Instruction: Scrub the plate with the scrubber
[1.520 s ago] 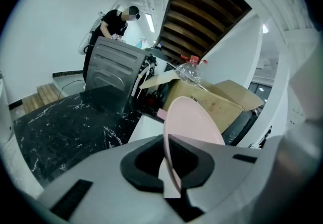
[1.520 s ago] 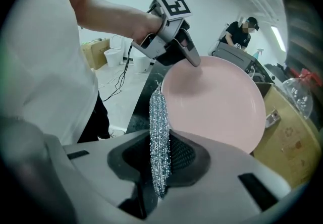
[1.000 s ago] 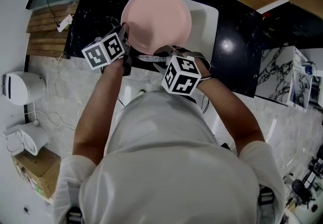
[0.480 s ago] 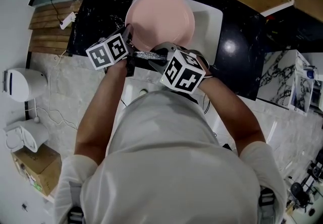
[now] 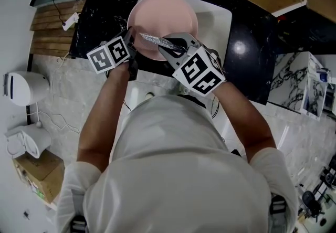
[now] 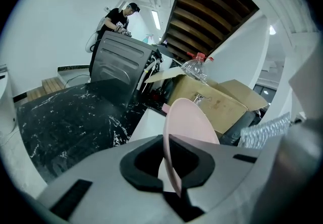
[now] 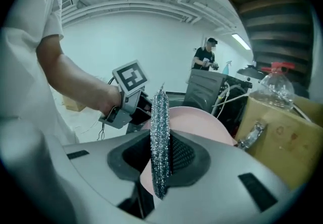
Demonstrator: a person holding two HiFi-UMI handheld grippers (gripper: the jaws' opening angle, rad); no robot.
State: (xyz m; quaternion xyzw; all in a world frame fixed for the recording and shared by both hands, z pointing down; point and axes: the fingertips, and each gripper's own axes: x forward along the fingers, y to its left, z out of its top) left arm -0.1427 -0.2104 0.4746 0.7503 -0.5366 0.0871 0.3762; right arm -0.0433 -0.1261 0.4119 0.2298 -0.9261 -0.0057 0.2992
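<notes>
My left gripper [image 5: 131,38] pinches the plate [image 5: 168,11] at its 8 o'clock rim, steadying it over the sink [image 5: 218,23] — my right gripper [image 5: 169,45] clamps the scrubber [image 5: 152,39] across its 6 o'clock side, ready to scrub.

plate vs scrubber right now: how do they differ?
The plate is smooth, pink, round and wide; the scrubber is silvery, glittery and narrow. The left gripper clamps the plate by its rim; the right gripper clamps the scrubber, holding it over the plate. Both sit edge-on between their jaws.
</notes>
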